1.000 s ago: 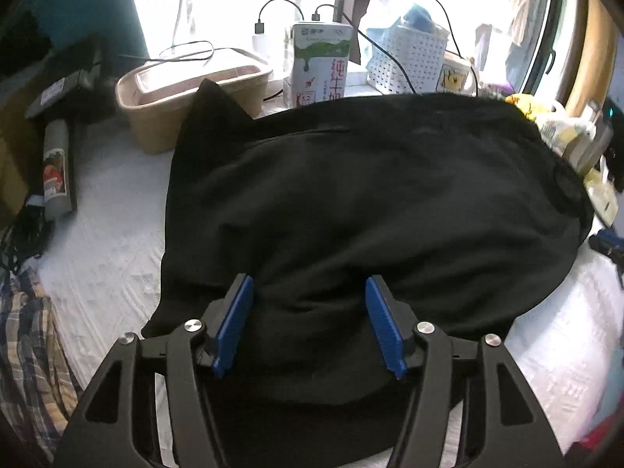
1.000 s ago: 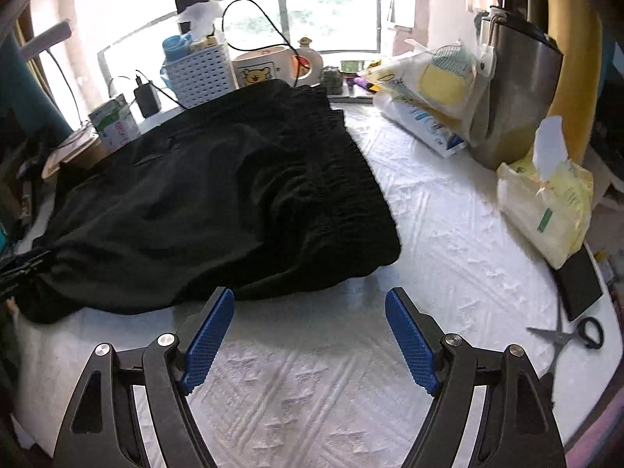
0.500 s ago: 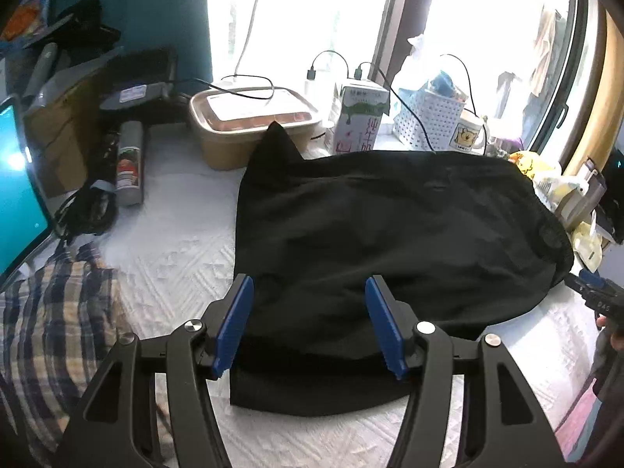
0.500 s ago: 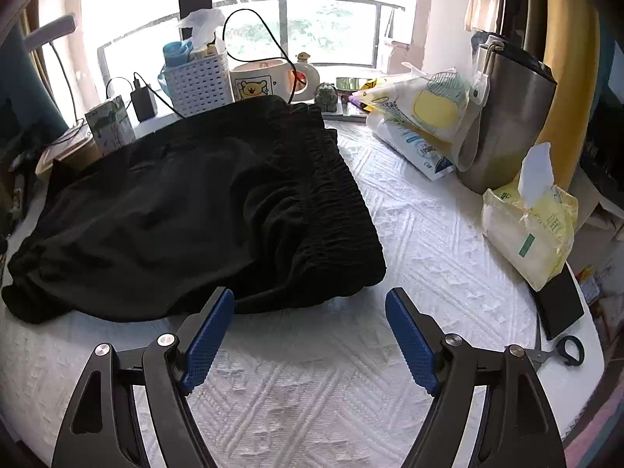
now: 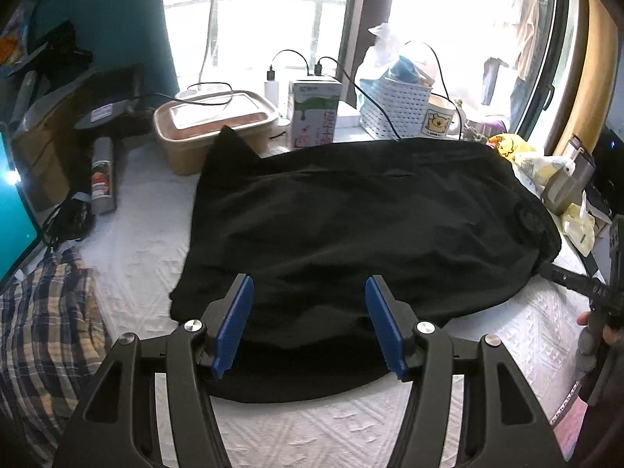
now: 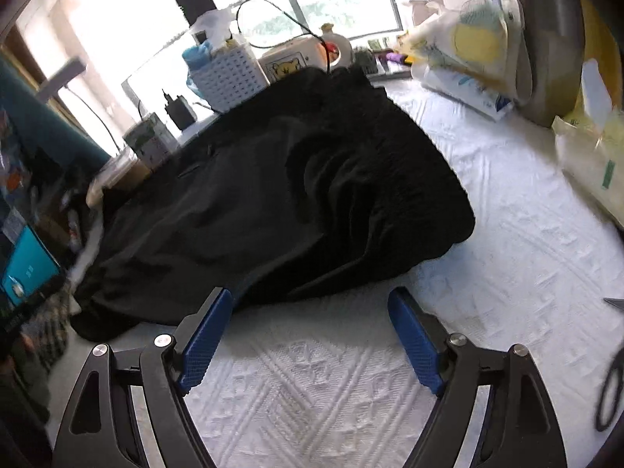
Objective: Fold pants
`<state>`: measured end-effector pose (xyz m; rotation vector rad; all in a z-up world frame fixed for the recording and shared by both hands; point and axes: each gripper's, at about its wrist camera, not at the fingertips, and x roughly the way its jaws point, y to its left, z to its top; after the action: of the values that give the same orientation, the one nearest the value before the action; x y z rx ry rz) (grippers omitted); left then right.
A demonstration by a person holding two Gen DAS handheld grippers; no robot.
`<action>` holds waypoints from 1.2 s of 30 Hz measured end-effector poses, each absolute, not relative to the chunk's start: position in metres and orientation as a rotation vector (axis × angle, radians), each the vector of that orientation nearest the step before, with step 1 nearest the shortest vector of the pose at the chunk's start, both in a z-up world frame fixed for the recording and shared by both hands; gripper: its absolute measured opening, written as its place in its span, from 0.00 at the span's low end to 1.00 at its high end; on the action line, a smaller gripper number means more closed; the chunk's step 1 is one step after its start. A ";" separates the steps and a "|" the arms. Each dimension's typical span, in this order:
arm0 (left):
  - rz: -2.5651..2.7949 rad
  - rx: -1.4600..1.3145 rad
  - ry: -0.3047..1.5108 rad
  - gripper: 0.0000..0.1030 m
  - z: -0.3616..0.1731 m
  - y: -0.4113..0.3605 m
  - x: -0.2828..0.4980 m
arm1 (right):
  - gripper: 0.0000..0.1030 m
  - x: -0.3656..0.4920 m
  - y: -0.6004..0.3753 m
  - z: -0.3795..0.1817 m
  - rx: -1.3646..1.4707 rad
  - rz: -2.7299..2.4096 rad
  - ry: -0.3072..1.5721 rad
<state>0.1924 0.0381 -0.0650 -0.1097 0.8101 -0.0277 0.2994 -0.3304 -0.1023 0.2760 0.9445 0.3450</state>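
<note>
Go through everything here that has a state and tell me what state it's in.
Left gripper: open, above the pants, holding nothing.
Right gripper: open, over bare tablecloth.
Black pants: folded over, lying rumpled.
Tan container: lid on.
Monitor: lit.

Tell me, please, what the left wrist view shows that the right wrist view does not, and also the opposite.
Only the left wrist view shows the left gripper, open over the near edge of the black pants, and the spray can lying on the left.

Only the right wrist view shows the right gripper, open above the white cloth, and the scissors at the right edge.

Both show the black pants, the white basket and the bear mug.
</note>
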 end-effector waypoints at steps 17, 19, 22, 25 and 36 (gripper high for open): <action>0.031 -0.127 0.807 0.58 -0.059 0.055 0.209 | 0.87 0.354 -0.347 -0.105 0.580 0.286 0.907; 0.042 -0.138 0.800 0.58 -0.058 0.062 0.210 | 0.87 0.356 -0.342 -0.104 0.552 0.264 0.907; 0.058 -0.160 0.791 0.58 -0.059 0.074 0.208 | 0.87 0.364 -0.338 -0.103 0.531 0.229 0.909; 0.071 -0.183 0.791 0.58 -0.063 0.085 0.206 | 0.87 0.376 -0.339 -0.105 0.572 0.224 0.882; 0.099 -0.238 0.777 0.58 -0.064 0.119 0.196 | 0.16 0.399 -0.345 -0.112 0.712 0.229 0.845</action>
<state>0.1959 0.1186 -0.0638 -0.2380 0.7770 0.0988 0.3989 -0.3445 -0.1122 0.7119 0.8450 0.2289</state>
